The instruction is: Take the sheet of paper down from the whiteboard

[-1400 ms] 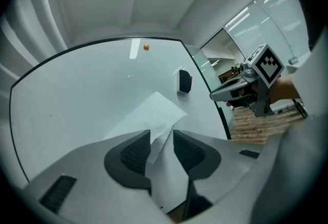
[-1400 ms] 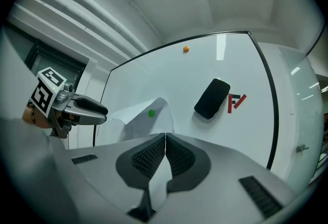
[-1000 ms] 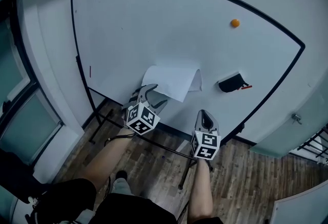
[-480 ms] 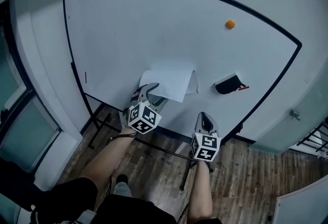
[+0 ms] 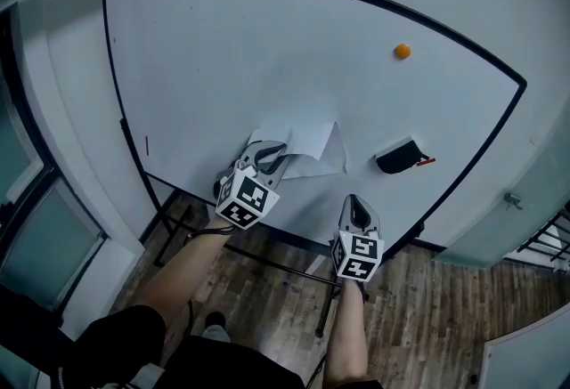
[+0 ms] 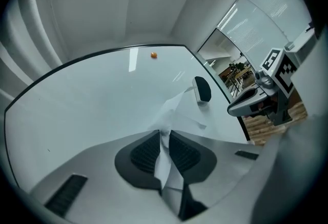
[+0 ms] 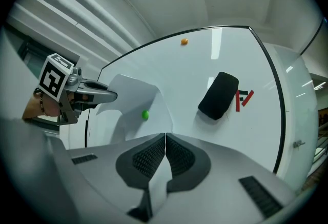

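Pinching gently, we just closed our left gripper (image 5: 267, 152) on the bottom edge of the thin, floppy paper (image 5: 312, 147); our right gripper (image 5: 356, 203) is shut, empty.

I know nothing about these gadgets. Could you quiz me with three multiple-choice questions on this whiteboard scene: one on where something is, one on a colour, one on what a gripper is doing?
1. Where is the orange magnet on the whiteboard?
A) up and right of the sheet of paper
B) bottom left corner
C) on the floor
2. What colour is the eraser?
A) red
B) black
C) yellow
3. The left gripper is:
A) wide open
B) out of sight
C) shut on the sheet of paper
Answers: 1 A, it sits high on the board's right; 2 B, it is dark in every view; 3 C, its jaws have just been closing and now pinch the sheet's edge.
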